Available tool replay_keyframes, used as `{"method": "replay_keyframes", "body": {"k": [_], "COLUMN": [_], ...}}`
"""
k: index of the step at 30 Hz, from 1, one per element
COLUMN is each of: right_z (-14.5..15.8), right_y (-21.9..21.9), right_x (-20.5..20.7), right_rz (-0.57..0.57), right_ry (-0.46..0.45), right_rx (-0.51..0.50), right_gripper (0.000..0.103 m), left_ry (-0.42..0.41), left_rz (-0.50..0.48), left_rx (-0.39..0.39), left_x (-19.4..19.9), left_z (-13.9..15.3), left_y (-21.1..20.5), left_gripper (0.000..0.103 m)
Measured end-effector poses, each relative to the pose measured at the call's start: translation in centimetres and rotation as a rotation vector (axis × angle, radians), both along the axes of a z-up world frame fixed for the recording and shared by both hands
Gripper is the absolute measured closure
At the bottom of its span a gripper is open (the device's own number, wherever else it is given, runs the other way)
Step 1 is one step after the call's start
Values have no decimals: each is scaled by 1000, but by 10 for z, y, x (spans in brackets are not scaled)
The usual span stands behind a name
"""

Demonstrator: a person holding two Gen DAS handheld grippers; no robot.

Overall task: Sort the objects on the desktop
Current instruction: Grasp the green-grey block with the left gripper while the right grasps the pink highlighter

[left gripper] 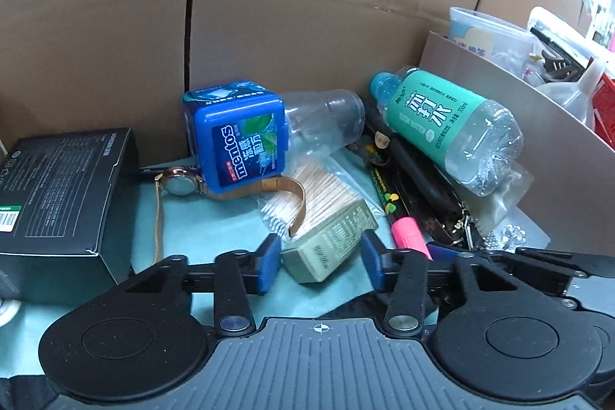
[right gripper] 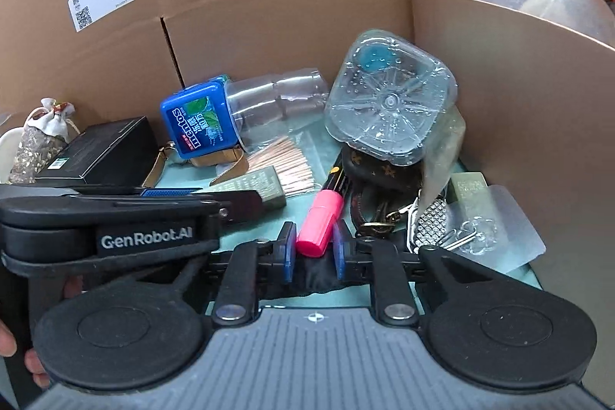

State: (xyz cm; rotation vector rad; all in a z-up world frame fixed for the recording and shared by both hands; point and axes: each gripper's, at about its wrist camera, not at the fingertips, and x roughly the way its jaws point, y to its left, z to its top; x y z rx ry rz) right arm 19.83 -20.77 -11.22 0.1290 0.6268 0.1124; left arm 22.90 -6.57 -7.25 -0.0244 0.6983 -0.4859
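Note:
My left gripper [left gripper: 321,262] is open, its blue pads on either side of the green end of a pack of cotton swabs [left gripper: 326,214]. My right gripper [right gripper: 312,250] is open, with the pink cap of a highlighter [right gripper: 319,221] lying between its pads. The highlighter also shows in the left wrist view [left gripper: 409,231]. A blue Mentos box [left gripper: 240,137] rests on a gold-strap watch [left gripper: 180,181]. A green-labelled water bottle [left gripper: 442,125] lies on a dark pouch [right gripper: 380,175]. The left gripper's body [right gripper: 115,214] crosses the right wrist view.
A black box [left gripper: 65,195] stands left. A clear empty bottle [left gripper: 326,118] lies behind the Mentos. Cardboard walls [left gripper: 269,25] close the back, a cardboard bin [right gripper: 519,83] of items stands right. Keys and a clear packet [right gripper: 472,225] lie right of the pouch. A cloth pouch [right gripper: 42,133] sits far left.

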Motion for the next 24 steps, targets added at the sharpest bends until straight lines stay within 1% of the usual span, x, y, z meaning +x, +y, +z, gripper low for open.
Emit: {"method": "replay_keyframes", "body": {"k": [2,3,7,11,14,19,24], "right_z": [0,-1,1,4,6,10,14], "right_y": [-1,0,2,5,10,22,29], "right_x": [-4,-6,-23,-49,-72,-112,-151], "right_rz": [-8,-9,-2,24,55,129,183], "right_ry": [1,2,13,32,42,60,72], "right_rx": [-3,-6,9,9,-6,-30,-61], "right_gripper": [83,83,84,85,85,85,85], "left_ry": [0,-4,-8,27,42,81,100], "left_rz": [-6,-10,-5,28,52,97,143], "left_rx": [12,20,36,-2,-14,-38,-48], "left_x": [-3,-7,-21,-39,-60,-108,-157], "left_z": [3,4,7,9,11,14,21], "left_y": [1,2,8,23,36,58,78], "left_gripper": [70,72,83,84,84,84,84]}}
